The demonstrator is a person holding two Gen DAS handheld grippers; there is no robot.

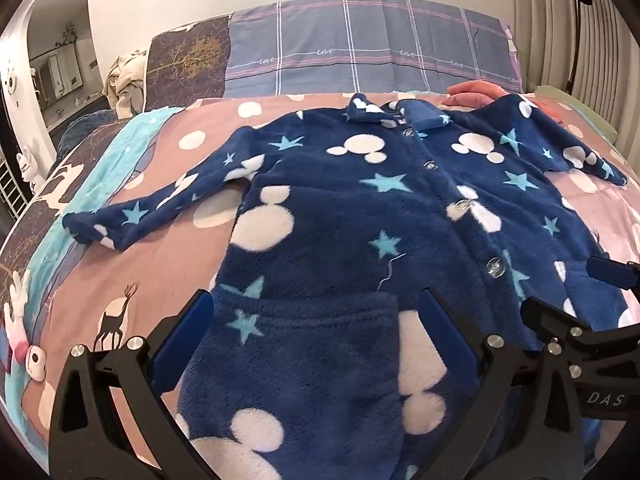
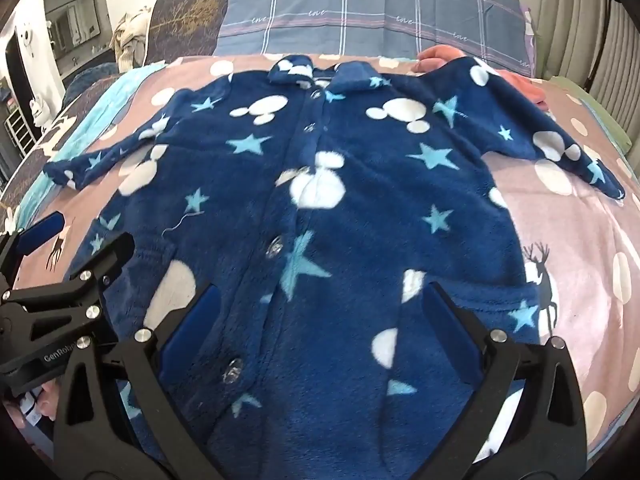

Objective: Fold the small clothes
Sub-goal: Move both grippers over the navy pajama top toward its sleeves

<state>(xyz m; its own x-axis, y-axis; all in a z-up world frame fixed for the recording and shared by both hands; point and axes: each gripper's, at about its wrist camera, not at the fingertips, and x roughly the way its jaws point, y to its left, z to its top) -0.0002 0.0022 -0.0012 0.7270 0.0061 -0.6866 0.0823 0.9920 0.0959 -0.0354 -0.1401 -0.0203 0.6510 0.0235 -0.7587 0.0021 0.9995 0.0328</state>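
A small navy fleece jacket with white mouse heads, light blue stars and clear buttons lies flat, front up, on the bed, sleeves spread to both sides. It fills the right wrist view too. My left gripper is open, its jaws wide apart over the jacket's lower left pocket. My right gripper is open over the lower hem, right of the button line. Each gripper shows at the edge of the other's view: the right one and the left one.
The bed has a pink bedspread with white dots and deer. Checked pillows stand at the head. A pink folded garment lies by the jacket's collar. A curtain hangs to the right.
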